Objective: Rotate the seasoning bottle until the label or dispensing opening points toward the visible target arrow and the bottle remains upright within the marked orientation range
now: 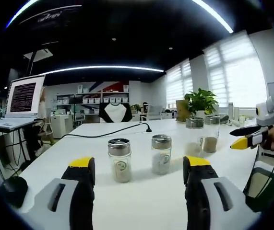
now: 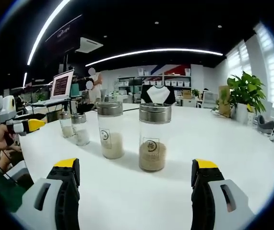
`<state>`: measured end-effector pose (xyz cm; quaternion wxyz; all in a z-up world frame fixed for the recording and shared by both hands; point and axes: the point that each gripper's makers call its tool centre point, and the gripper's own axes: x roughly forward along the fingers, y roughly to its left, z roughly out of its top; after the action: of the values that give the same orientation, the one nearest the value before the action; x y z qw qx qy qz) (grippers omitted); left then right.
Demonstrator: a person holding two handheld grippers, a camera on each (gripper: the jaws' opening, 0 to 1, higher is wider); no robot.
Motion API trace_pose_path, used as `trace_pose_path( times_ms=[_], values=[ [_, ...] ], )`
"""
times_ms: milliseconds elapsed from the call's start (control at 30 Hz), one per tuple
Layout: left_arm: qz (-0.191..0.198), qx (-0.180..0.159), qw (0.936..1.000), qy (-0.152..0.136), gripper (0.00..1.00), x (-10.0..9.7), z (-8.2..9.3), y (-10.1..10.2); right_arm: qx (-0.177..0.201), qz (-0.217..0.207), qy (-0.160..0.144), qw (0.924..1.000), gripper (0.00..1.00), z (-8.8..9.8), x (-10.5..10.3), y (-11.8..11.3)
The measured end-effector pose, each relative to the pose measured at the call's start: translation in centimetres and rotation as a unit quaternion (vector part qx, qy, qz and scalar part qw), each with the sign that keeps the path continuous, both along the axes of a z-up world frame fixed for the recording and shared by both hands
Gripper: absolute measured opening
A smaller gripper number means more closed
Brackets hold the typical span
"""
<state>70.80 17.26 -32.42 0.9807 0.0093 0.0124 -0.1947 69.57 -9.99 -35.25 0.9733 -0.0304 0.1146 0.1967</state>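
The left gripper (image 1: 139, 175) is hovering low over the white desk (image 1: 141, 201), level and pointing across it, fingers (image 1: 81, 179) spread wide and gripping nothing. Just beyond them, two short bottles are standing upright: one with pale powder (image 1: 120, 159) and one beside it (image 1: 161, 154). Farther back, two taller bottles (image 1: 210, 133) are waiting near the right gripper (image 1: 244, 142), which is coming in from the side in a hand.

The right gripper (image 2: 134, 177) is also sitting level, its fingers (image 2: 204, 179) wide apart and empty. Straight ahead between them, the brown-filled bottle (image 2: 154, 136) is standing upright, a pale-filled one (image 2: 111, 129) next to it. Behind, a laptop (image 2: 60, 86) and a plant (image 2: 246, 91) are sitting at the desk's far edges.
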Motion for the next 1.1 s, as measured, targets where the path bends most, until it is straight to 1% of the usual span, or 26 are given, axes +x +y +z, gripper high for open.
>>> trace_pose_path(
  times_ms=[133,167,200,267,333,400,467,600,667,700,733,800,867,967,1100],
  values=[
    [0.007,-0.013,0.9999,0.004,0.89,-0.3,-0.1,0.1,-0.003,0.005,0.004,1.0,0.99,0.0,-0.1,0.5],
    [0.01,-0.015,0.9998,0.002,0.9,-0.3,0.0,0.2,0.001,0.005,0.005,1.0,0.99,0.0,-0.1,0.6],
    [0.012,-0.017,0.9998,0.0,0.9,-0.3,0.1,0.2,0.015,0.005,0.008,0.9998,0.99,0.1,-0.1,0.7],
    [0.016,-0.02,0.9997,-0.005,0.91,-0.4,0.5,0.2,0.022,0.005,0.009,0.9997,0.99,0.1,-0.3,0.4],
    [0.02,-0.021,0.9996,-0.004,0.95,-0.4,0.7,0.2,0.037,-0.019,0.009,0.9991,0.99,0.1,-0.4,-0.4],
    [0.027,-0.032,0.9991,0.0,0.98,-0.6,0.8,0.0,0.034,-0.02,0.005,0.9992,0.99,0.1,-0.3,-0.6],
    [0.031,-0.036,0.9989,-0.001,1.0,-0.6,0.9,-0.1,0.028,-0.016,0.01,0.9994,0.99,-0.3,-0.3,-0.5],
    [0.039,-0.026,0.9989,0.0,1.0,-0.7,0.4,-0.1,0.03,-0.016,0.01,0.9994,0.99,-0.5,-0.4,-0.5],
    [0.04,-0.032,0.9987,0.003,1.0,-0.7,0.2,-0.2,0.029,-0.014,0.011,0.9994,0.99,-0.5,-0.4,-0.4],
    [0.039,-0.037,0.9985,0.005,1.0,-0.8,0.1,-0.2,0.027,-0.017,0.016,0.9994,0.99,-0.7,-0.5,-0.4],
    [0.038,-0.039,0.9985,0.007,1.0,-0.8,0.0,-0.3,0.029,-0.03,0.029,0.9987,0.99,-1.1,-0.5,-0.6],
    [0.038,-0.042,0.9983,0.011,1.0,-0.9,-0.1,-0.5,0.024,-0.031,0.032,0.9987,0.99,-1.3,-0.6,-0.8],
    [0.035,-0.043,0.9984,0.012,1.0,-0.9,-0.1,-0.8,0.023,-0.033,0.041,0.9983,0.99,-1.8,-0.6,-1.1],
    [0.036,-0.048,0.9982,0.012,1.0,-0.9,-0.1,-0.9,0.029,-0.042,0.044,0.9978,0.99,-2.0,-0.6,-1.4],
    [0.038,-0.052,0.9977,0.018,1.0,-0.8,-0.1,-0.7,0.033,-0.04,0.045,0.9976,0.99,-1.9,-0.9,-1.4]
  ],
)
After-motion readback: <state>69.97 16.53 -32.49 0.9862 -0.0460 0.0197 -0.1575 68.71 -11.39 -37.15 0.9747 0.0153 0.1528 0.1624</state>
